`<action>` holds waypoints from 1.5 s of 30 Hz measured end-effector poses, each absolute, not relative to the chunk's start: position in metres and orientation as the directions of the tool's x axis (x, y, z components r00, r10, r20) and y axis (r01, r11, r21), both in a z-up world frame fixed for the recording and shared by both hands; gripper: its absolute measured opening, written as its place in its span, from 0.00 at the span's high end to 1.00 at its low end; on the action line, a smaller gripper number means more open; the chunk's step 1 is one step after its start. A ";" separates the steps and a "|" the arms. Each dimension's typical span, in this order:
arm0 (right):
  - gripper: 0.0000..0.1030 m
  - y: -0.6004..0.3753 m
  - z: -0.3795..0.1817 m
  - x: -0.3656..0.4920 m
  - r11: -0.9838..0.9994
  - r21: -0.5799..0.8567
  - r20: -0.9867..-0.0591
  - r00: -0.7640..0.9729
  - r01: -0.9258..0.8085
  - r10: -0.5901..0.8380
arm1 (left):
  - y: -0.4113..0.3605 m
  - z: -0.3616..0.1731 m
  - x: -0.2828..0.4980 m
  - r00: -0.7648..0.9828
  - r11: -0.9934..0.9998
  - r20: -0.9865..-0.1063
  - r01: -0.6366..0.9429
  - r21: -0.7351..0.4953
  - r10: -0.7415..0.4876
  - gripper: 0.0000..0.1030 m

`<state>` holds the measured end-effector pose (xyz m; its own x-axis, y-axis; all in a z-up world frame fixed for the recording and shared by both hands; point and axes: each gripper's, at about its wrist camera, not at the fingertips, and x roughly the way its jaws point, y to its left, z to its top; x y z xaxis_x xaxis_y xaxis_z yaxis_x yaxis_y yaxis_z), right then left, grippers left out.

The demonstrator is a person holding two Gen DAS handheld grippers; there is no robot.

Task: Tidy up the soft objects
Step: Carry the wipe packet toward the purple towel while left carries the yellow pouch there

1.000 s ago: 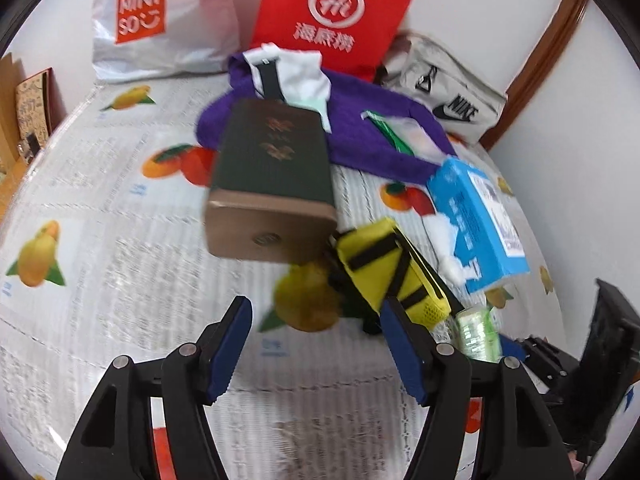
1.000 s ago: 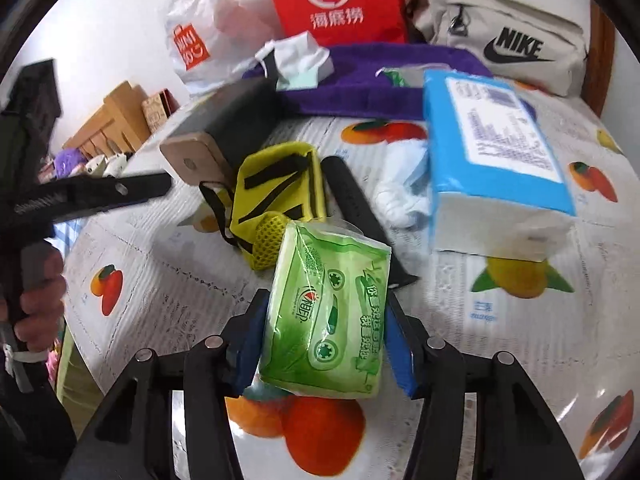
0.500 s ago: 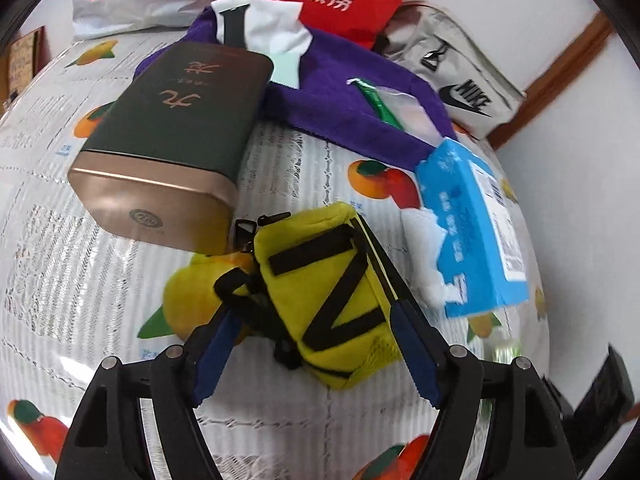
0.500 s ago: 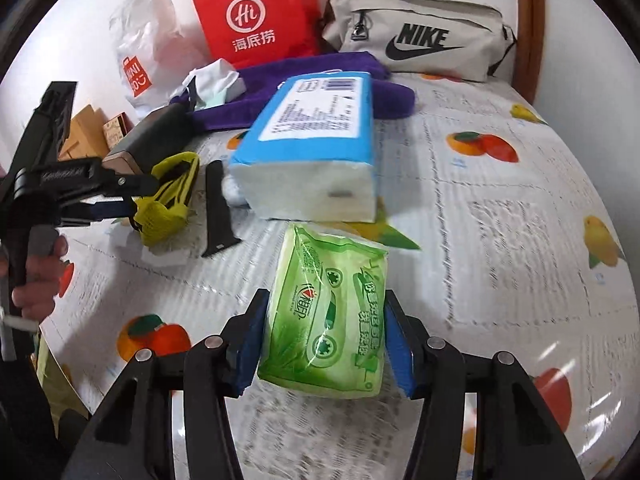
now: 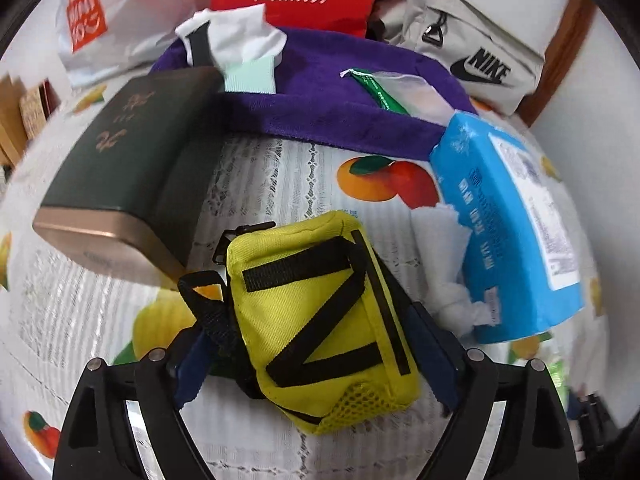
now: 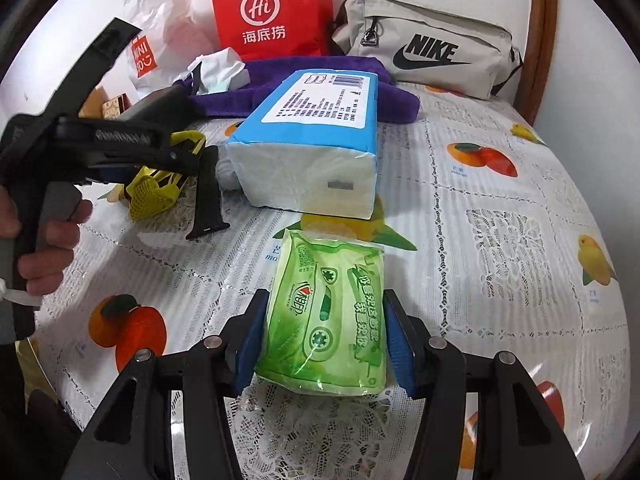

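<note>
Meanwhile the left gripper (image 5: 316, 354) had advanced until its wide-open jaws straddled the yellow pouch (image 5: 320, 320), ready to pinch; the right gripper (image 6: 322, 338) kept the green tissue pack (image 6: 326, 316) clamped.

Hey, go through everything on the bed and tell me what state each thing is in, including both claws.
left claw: straddling the yellow pouch, grip unclear
yellow pouch: lying flat, zipped
right claw: shut on the green tissue pack
green tissue pack: sealed, squeezed
blue tissue pack: lying flat, tissue spilling from one end
dark green box: closed, lying flat
Nike bag: zipped
red paper bag: upright
</note>
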<state>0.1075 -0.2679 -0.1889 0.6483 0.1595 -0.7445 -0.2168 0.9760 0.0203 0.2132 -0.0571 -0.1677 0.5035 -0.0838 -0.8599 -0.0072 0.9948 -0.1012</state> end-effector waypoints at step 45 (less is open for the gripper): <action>0.49 -0.239 -0.181 0.092 0.989 0.055 -0.741 0.659 -0.134 0.130 | 0.057 -0.162 0.094 0.593 0.977 -0.791 -0.039 -0.212 -0.148 0.54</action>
<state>0.0924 -0.2386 -0.1809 0.6589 0.1302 -0.7409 -0.1338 0.9895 0.0549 0.0941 0.0566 -0.1615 0.5933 -0.1477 -0.7914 -0.0395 0.9765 -0.2118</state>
